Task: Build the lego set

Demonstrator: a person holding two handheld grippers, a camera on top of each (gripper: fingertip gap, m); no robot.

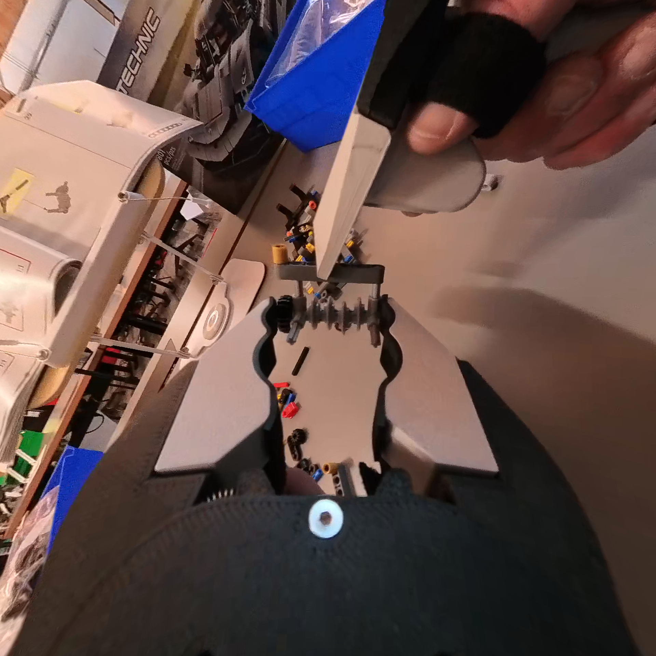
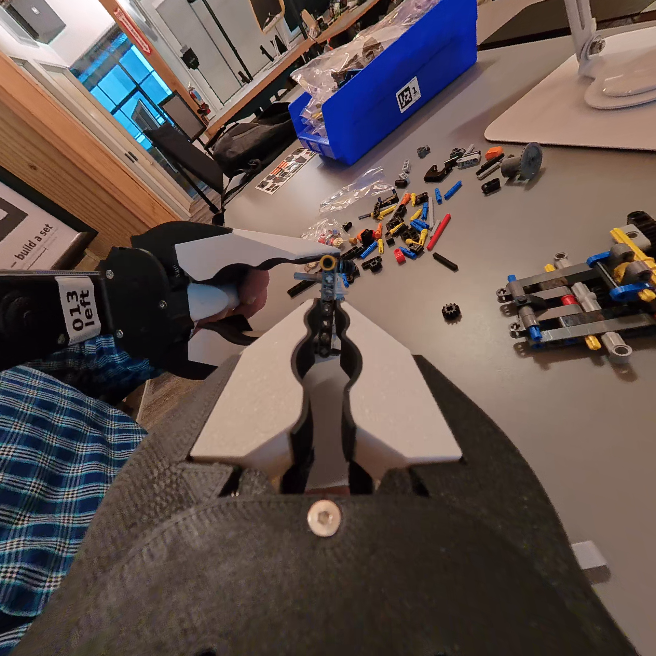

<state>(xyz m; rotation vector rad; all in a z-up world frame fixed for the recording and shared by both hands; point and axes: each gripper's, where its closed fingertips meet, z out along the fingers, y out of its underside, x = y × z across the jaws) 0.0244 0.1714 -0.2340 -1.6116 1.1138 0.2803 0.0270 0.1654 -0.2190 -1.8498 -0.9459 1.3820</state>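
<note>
In the left wrist view my left gripper (image 1: 330,314) is shut on a small grey shaft assembly (image 1: 337,314), with its fingertips on the two ends. The assembly has a black gear (image 1: 284,314) at its left end. Two posts join it to a dark grey beam (image 1: 365,271). My right gripper (image 1: 328,271) comes down from above and is shut on that beam. In the right wrist view my right gripper (image 2: 326,307) clamps the beam (image 2: 326,323) edge-on, and the left gripper (image 2: 330,259) reaches in from the left. The assembly is held above the table.
A heap of loose pieces (image 2: 401,227) lies on the grey table (image 2: 497,390). A part-built chassis (image 2: 582,301) sits at the right and a small black gear (image 2: 451,312) beside it. A blue bin (image 2: 383,106) with bags stands behind, a white stand base (image 2: 568,117) at far right. The tips of both grippers are at nearly the same place.
</note>
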